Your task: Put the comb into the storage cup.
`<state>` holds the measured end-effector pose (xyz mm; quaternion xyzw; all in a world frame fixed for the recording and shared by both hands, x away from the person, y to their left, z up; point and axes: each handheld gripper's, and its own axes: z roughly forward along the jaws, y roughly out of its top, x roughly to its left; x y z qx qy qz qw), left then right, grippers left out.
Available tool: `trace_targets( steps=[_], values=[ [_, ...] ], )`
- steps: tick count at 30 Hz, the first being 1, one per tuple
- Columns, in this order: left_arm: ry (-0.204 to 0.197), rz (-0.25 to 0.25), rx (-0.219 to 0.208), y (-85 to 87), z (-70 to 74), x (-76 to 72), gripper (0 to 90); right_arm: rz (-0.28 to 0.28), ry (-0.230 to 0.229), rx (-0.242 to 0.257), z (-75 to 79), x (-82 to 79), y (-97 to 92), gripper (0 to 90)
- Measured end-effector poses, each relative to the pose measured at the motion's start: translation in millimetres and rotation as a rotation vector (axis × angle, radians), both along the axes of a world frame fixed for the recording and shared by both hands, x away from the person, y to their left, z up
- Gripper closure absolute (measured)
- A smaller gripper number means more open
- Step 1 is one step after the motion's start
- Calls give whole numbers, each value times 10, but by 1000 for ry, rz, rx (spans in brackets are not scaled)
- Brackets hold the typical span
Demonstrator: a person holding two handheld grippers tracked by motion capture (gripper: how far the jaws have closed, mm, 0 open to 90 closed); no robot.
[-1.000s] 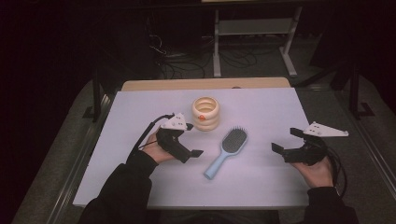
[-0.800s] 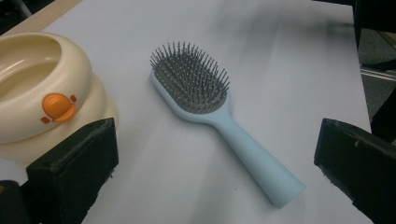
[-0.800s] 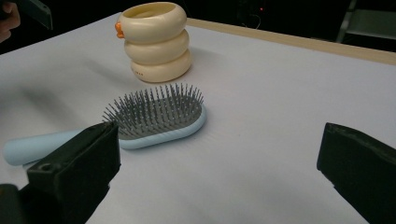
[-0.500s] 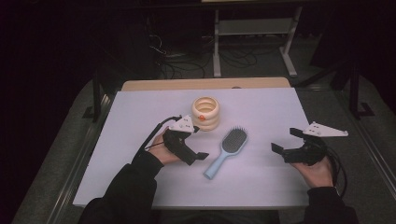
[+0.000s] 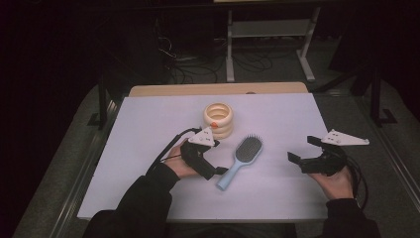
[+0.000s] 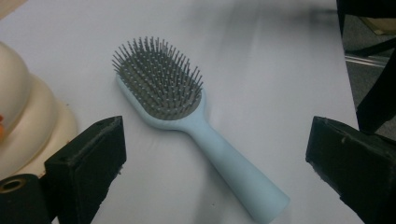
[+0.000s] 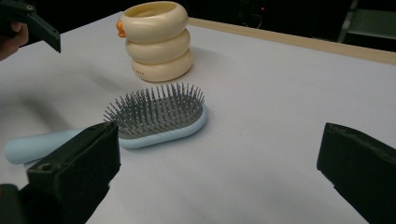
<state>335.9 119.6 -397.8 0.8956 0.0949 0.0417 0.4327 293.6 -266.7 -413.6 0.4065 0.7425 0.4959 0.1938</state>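
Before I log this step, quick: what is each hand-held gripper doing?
Left hand-held gripper: open, holding nothing, beside the hairbrush handle.
Right hand-held gripper: open, holding nothing.

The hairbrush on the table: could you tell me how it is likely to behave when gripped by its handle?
The hairbrush looks like rigid plastic, so probably stiff. Its smooth, rounded handle may slip or twist between pads. The wider bristle head could make it head-heavy and tip down.

We can read no text; small reddish print on the cream ring stack stays illegible.
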Motion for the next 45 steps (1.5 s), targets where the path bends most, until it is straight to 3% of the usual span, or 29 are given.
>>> trace_targets(
  steps=[11,23,45],
  values=[
    [8,-48,30,-85,-65,-45,166,0,-1,1,1,-2,0,0],
    [13,-114,66,-179,-141,-118,362,1,0,1,1,-2,0,0],
    [56,-211,176,-341,-311,-187,719,8,4,-4,-3,2,8,0]
  ],
)
